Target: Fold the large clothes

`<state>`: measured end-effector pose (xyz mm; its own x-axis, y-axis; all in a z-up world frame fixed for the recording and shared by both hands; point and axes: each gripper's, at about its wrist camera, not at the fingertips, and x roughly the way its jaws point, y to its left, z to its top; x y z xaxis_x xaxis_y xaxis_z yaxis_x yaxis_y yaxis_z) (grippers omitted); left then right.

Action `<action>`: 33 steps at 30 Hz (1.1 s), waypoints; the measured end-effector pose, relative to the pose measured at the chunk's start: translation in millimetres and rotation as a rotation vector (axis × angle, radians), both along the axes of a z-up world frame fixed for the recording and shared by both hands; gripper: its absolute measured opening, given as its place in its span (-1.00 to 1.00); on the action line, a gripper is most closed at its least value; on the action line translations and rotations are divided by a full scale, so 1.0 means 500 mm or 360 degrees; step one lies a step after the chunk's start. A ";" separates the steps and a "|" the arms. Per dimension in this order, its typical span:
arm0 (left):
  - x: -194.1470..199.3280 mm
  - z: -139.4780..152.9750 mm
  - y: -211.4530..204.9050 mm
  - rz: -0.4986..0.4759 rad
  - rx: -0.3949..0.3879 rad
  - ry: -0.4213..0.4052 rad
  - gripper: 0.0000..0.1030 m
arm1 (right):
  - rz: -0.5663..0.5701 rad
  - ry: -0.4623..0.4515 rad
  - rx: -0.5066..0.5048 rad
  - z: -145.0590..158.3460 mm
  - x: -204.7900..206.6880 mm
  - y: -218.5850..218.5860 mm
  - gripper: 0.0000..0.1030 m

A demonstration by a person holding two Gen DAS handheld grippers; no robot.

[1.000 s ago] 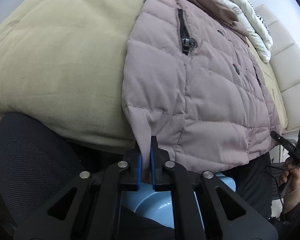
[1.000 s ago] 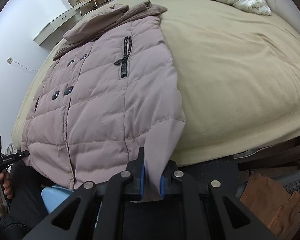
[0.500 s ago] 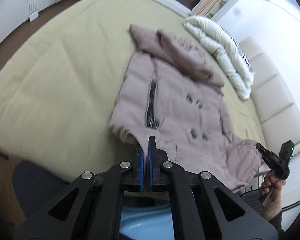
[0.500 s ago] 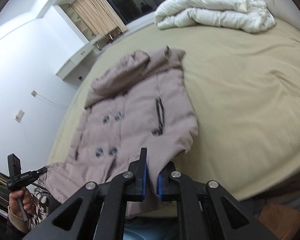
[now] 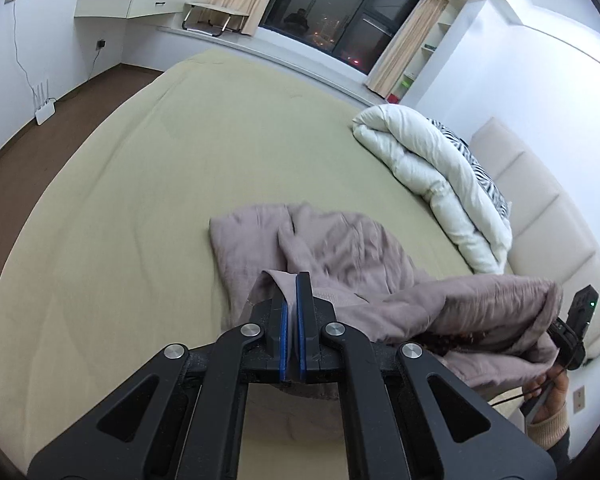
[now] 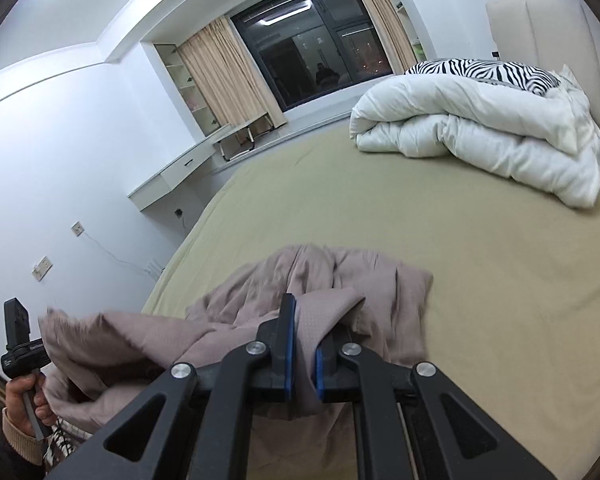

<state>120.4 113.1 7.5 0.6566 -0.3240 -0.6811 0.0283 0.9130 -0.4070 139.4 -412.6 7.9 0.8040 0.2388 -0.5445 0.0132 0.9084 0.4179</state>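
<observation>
A padded, quilted mauve-grey winter coat [image 5: 348, 252] is being held raised above the olive-beige bed sheet [image 5: 140, 184], its collar end lying bunched on the mattress while the hem is being carried over it. One hem corner is being pinched between the closed blue-padded jaws of the left gripper [image 5: 291, 292]; the other corner is being clamped by the right gripper [image 6: 303, 320], fabric filling the gap between its jaws. A rolled white duvet [image 6: 480, 136] is lying well apart near the headboard. The bottom-to-top fold is judged to be under way. Next, both corners are to be carried evenly toward the collar and lowered level before being released, so that edges are being matched without twisting
</observation>
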 end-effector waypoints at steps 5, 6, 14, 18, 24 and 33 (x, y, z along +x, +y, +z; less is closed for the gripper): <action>0.213 -0.032 -0.016 0.0071 0.0050 0.0019 -0.97 | -0.0077 0.0073 -0.0070 -0.027 0.197 -0.024 -0.83; 0.252 -0.045 -0.017 0.0093 0.0052 0.0029 -0.97 | -0.0097 0.0093 -0.0083 -0.039 0.233 -0.031 -0.83; 0.478 -0.210 -0.030 0.0192 0.0051 0.0218 -0.91 | -0.0265 0.0380 0.0015 -0.219 0.422 -0.097 -0.58; 0.487 -0.241 0.014 0.0240 -0.0150 0.0194 -0.83 | -0.0308 0.0435 0.0348 -0.293 0.435 -0.145 0.11; 0.428 -0.208 0.000 0.0235 0.0006 0.0051 -0.83 | -0.0347 0.0292 0.0238 -0.236 0.366 -0.129 0.72; 0.388 -0.257 -0.247 -0.0103 0.0331 0.0036 -0.82 | 0.0367 0.0391 -0.0491 -0.211 0.390 0.291 -0.16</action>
<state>314.5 -10.2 -120.9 0.6228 -0.2160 -0.7520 0.0825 0.9739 -0.2114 334.1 -267.0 -97.6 0.5869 0.1932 -0.7863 -0.1391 0.9807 0.1371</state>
